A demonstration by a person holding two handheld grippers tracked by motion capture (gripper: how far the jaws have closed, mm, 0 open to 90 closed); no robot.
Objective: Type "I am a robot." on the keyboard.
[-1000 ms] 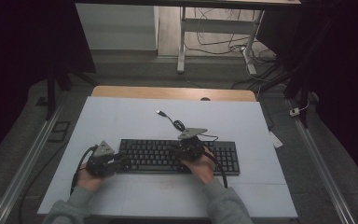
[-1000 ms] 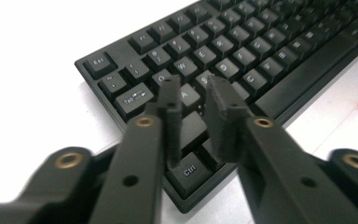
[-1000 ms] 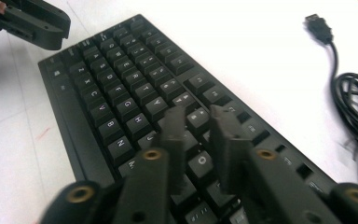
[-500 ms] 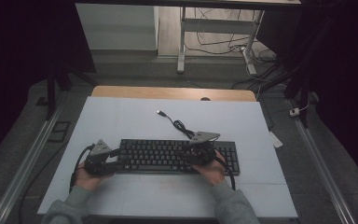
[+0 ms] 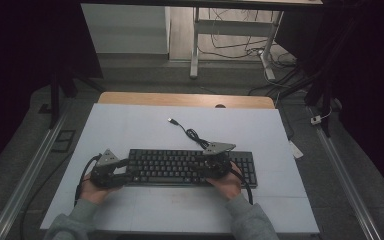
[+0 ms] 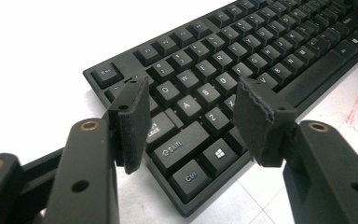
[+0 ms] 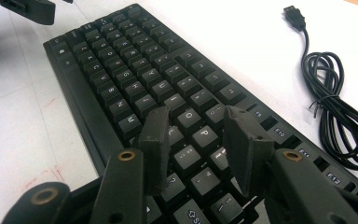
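Pale, smooth counter [image 5: 130, 125] is carrying a flat black plastic keyboard [image 5: 180, 167] near its front edge in the high view, coiled cable [image 5: 192, 134] trailing behind. Left gripper [image 6: 193, 116] is hovering released over the Shift-side keys, its jaws having just been opening. Right gripper [image 7: 193, 144] is hanging released above the P keys, ribbed pads apart.

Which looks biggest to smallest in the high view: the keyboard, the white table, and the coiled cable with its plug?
1. White table
2. Keyboard
3. Coiled cable, clearly smallest.
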